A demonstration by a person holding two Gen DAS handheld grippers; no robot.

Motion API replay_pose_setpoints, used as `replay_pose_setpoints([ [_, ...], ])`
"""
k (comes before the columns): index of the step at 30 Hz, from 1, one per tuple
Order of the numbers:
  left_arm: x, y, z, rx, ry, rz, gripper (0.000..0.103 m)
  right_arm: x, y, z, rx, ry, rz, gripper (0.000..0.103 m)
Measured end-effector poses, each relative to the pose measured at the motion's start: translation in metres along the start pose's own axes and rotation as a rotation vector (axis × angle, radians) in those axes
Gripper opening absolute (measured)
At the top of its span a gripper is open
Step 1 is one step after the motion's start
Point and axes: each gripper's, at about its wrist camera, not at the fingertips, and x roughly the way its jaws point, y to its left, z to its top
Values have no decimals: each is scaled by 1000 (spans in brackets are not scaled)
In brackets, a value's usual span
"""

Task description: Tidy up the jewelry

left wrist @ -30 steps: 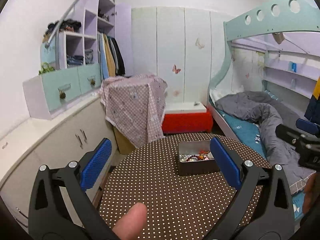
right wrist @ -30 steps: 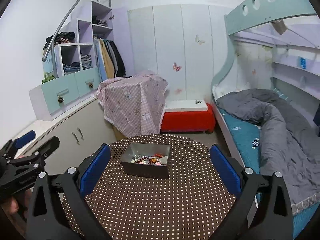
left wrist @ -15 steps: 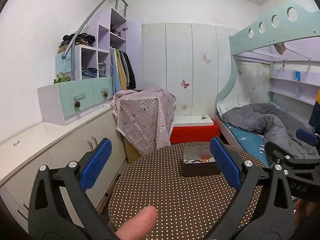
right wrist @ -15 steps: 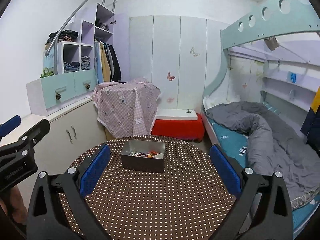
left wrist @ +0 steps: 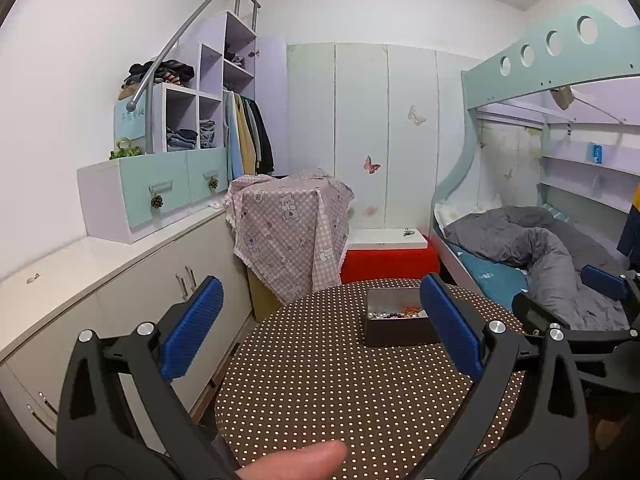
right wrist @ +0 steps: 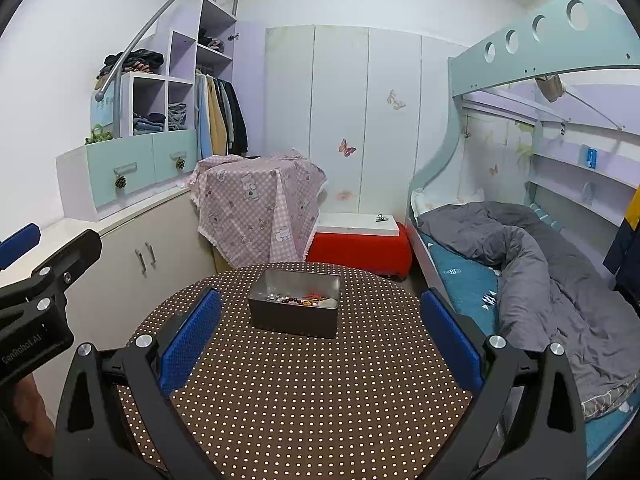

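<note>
Bedroom furniture rings a round table under a brown cloth with white dots (right wrist: 304,392), and on its far half sits a grey rectangular metal tin (right wrist: 294,322) holding the jewelry (right wrist: 304,300): dark round beads, something red-orange and a pale piece, all lying together in one loose heap on the tin's floor. No piece shows on the cloth itself.

Both tools hang above the near edge, well apart from the tin. The left gripper (left wrist: 320,328) has its blue-padded jaws spread wide with nothing between them, and the right gripper (right wrist: 320,336) stands the same way (a fingertip (left wrist: 304,460) shows at the bottom of the left view).

That heap in the tin would fit jewelry gathered in as well as jewelry waiting to be sorted, so I would not name a move. Any pick among those beads would probably go best slowly, pads closing on a single strand, since tangled strings are likely to drag their neighbours along.
</note>
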Motion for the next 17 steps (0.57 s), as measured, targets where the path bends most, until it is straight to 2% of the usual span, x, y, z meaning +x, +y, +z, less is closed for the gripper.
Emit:
replay_pose_setpoints([
  [8, 3, 4, -3, -31, 3, -37, 97, 0, -2, -1, 13, -1, 7, 96],
  [17, 4, -2, -4, -6, 4, 5, 97, -1, -4, 0, 20, -8, 4, 96],
])
